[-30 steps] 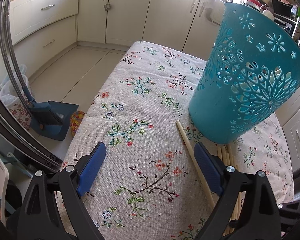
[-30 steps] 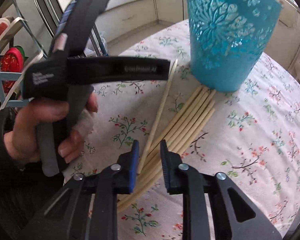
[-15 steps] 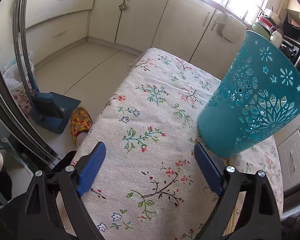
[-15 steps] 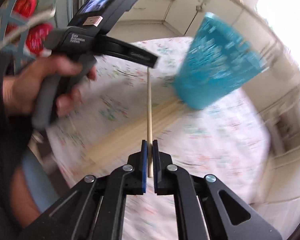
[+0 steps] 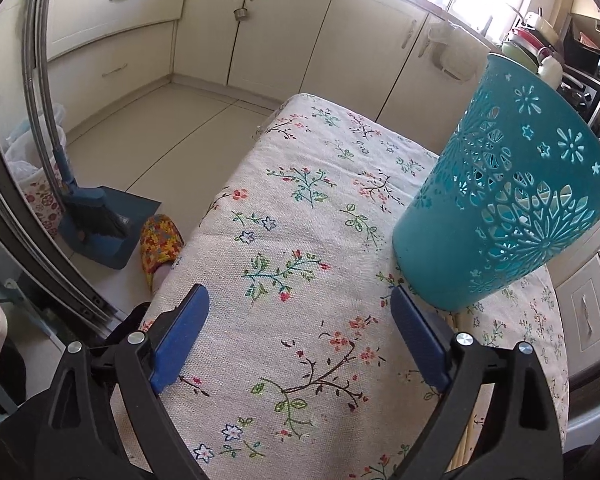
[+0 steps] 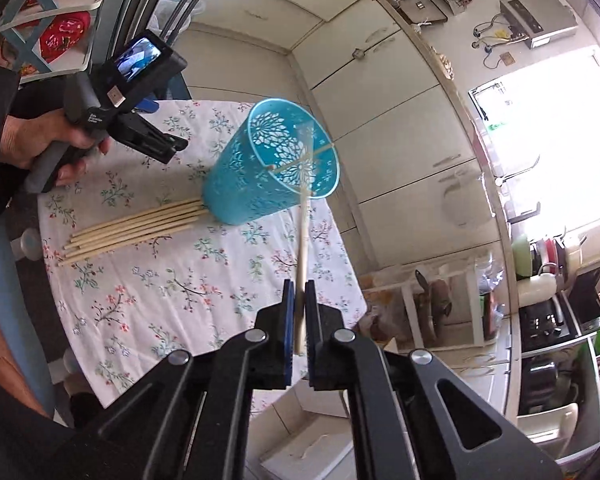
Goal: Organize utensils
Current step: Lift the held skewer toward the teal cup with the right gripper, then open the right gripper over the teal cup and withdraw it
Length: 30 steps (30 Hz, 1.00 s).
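A teal perforated cup [image 6: 256, 178] stands on the floral tablecloth [image 6: 168, 280]; it also shows at the right of the left wrist view [image 5: 500, 208]. My right gripper [image 6: 299, 304] is shut on one wooden chopstick [image 6: 303, 240], held high above the table with its far end over the cup's rim. Another stick lies across the cup's mouth. Several chopsticks [image 6: 136, 228] lie in a bundle left of the cup. My left gripper [image 5: 296, 340] is open and empty, low over the cloth left of the cup; it shows in the right wrist view [image 6: 156, 144].
Cream kitchen cabinets [image 5: 260, 32] line the far wall. A blue dustpan and brush [image 5: 100, 224] and a patterned slipper [image 5: 160, 244] sit on the floor left of the table. A shelf rack with jars [image 6: 440, 304] stands beyond the table's right edge.
My right gripper closed on one chopstick, lifted it off the table and swung it up over the cup. My left gripper drew back slightly, still open.
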Motion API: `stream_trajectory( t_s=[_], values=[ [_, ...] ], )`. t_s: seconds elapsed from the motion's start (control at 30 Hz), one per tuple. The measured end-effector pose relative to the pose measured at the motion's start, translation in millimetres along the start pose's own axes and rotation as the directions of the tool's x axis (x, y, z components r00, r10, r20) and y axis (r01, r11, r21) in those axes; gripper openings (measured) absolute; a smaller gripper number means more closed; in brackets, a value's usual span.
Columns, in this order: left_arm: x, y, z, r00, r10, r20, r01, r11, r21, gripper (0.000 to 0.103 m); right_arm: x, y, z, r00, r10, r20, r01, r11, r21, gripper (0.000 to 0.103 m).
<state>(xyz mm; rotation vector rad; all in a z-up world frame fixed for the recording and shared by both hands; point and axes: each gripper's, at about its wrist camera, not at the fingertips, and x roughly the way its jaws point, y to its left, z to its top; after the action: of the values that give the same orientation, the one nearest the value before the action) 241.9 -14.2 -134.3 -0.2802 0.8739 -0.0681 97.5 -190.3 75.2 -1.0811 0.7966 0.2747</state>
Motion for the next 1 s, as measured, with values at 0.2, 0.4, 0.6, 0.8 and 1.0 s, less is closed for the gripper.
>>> stream_trajectory(
  t_s=[0.2, 0.4, 0.6, 0.8, 1.0],
  values=[
    [-0.4, 0.2, 0.0, 1.000, -0.002, -0.001, 0.002, 1.000, 0.001, 0.089, 12.5, -7.9, 11.1, 1.000, -0.012, -0.028, 0.011, 0.999, -0.053, 0.006],
    [-0.4, 1.1, 0.3, 1.000, -0.009, -0.001, 0.009, 1.000, -0.001, 0.089, 37.1, -36.3, 46.9, 0.986, 0.153, -0.060, -0.156, 0.987, -0.037, 0.006],
    [-0.7, 1.7, 0.2, 1.000, -0.014, 0.000, 0.014, 1.000, -0.003, 0.090, 69.4, -106.1, 86.2, 0.945, 0.327, 0.017, -0.319, 0.908, 0.273, 0.008],
    [-0.7, 2.5, 0.7, 1.000, -0.021, 0.000, 0.021, 1.000, -0.003, 0.090, 45.8, -136.6, 57.3, 0.945, 0.147, 0.293, -0.302, 0.737, 0.605, 0.054],
    [-1.1, 1.2, 0.0, 1.000, -0.017, -0.004, 0.017, 1.000, 0.008, 0.091, 40.2, -70.8, -14.0, 0.934, 0.082, 0.348, -0.330, 0.575, 0.749, 0.058]
  ],
)
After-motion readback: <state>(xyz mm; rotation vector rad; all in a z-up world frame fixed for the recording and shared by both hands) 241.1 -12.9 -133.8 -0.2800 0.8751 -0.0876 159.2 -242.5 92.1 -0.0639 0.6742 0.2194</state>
